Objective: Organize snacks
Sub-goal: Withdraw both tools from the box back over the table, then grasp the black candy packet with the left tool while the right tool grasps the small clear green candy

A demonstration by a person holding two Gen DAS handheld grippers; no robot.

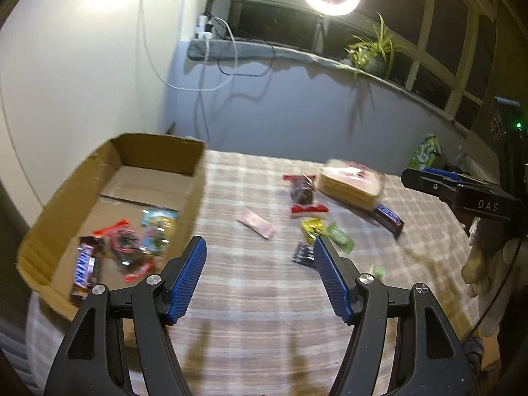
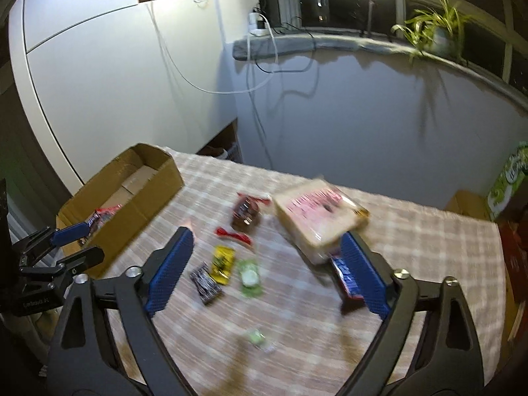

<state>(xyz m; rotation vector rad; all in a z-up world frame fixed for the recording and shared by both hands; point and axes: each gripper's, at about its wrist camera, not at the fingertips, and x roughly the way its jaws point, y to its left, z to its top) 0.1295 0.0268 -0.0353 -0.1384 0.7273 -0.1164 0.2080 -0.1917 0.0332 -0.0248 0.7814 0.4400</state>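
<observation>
An open cardboard box (image 1: pixel 194 178) stands at the table's left and holds a Snickers bar (image 1: pixel 84 264), a red-wrapped snack (image 1: pixel 123 241) and a colourful packet (image 1: pixel 158 227). My left gripper (image 1: pixel 260 241) hovers open and empty beside the box. Loose on the checked cloth lie a pink sachet (image 1: pixel 255 227), a dark snack with red ends (image 2: pixel 246 211), a clear pack of sliced bread (image 2: pixel 318 217), a blue bar (image 2: pixel 345 279), a yellow packet (image 2: pixel 222 260), a green packet (image 2: pixel 249 277) and a black packet (image 2: pixel 206 285). My right gripper (image 2: pixel 267 234) is open above these with nothing gripped.
A small green sweet (image 2: pixel 259 336) lies nearer the front edge. The checked tablecloth (image 1: pixel 250 297) runs back to a grey wall. A green carton (image 2: pixel 508 181) stands at the far right. A gloved hand (image 1: pixel 478 264) holds the right gripper. Cables, a plant (image 1: pixel 373 49) and a ring light sit by the window.
</observation>
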